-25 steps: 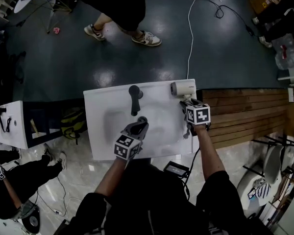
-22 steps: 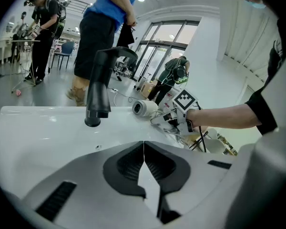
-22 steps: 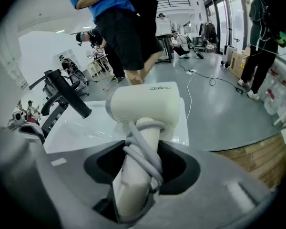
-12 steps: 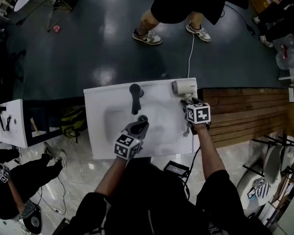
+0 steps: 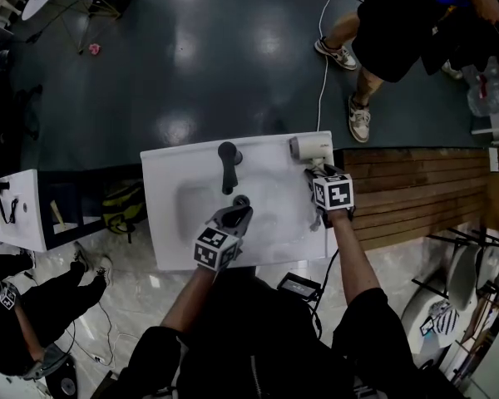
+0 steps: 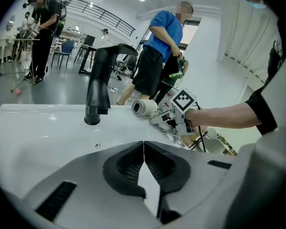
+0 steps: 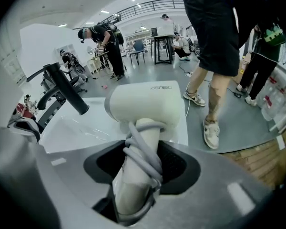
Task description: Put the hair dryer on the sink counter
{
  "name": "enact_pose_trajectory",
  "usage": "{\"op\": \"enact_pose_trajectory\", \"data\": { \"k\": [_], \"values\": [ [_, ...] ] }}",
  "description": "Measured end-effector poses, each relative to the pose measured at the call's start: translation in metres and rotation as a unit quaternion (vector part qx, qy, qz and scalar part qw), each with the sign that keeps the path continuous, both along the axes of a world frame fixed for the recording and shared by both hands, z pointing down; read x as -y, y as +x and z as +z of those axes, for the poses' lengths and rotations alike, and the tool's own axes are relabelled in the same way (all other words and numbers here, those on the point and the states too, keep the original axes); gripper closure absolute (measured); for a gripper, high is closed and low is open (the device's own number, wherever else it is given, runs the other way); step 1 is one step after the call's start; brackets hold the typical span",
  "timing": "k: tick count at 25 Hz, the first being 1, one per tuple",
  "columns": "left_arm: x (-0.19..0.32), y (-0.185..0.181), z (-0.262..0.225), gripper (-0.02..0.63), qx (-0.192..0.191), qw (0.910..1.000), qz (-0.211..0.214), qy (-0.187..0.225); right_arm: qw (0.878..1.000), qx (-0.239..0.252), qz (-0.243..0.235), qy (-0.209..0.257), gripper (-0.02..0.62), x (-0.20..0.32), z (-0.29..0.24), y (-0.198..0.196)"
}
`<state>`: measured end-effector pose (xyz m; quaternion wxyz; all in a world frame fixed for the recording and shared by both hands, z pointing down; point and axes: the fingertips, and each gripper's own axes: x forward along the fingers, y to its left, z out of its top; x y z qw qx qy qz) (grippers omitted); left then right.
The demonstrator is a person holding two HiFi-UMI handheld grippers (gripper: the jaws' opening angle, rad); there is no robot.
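Note:
A white hair dryer point(image 5: 311, 149) sits at the far right corner of the white sink counter point(image 5: 170, 248). My right gripper point(image 5: 318, 179) is shut on its handle. In the right gripper view the handle, with grey cord wound round it, runs between the jaws of the right gripper point(image 7: 140, 161), and the hair dryer point(image 7: 145, 104) has its barrel lying crosswise above. I cannot tell whether it rests on the counter. My left gripper point(image 5: 238, 212) is shut and empty over the basin, near the black faucet point(image 5: 227, 166). In the left gripper view the left gripper point(image 6: 143, 149) faces the faucet point(image 6: 101, 87) and the hair dryer point(image 6: 144, 107).
A person in dark shorts point(image 5: 395, 23) stands on the floor just beyond the counter's right corner, next to a white cable point(image 5: 323, 56). Wooden slats point(image 5: 416, 194) lie to the right of the counter. A small white cabinet point(image 5: 21, 210) stands at the left.
The person behind the counter has walked from left to right. Both grippers and the hair dryer have hardly moved.

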<state>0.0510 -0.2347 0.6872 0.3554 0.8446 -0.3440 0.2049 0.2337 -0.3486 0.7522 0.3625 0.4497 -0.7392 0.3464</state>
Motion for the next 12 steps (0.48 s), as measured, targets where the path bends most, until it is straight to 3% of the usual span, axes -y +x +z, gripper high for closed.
{"op": "enact_pose_trajectory", "data": {
  "k": [12],
  "values": [
    [0.003,0.002,-0.005,0.594,-0.002,1.0,0.001,0.01,1.0,-0.001,0.013,0.02,0.377,0.002,-0.011,0.004]
  ]
}}
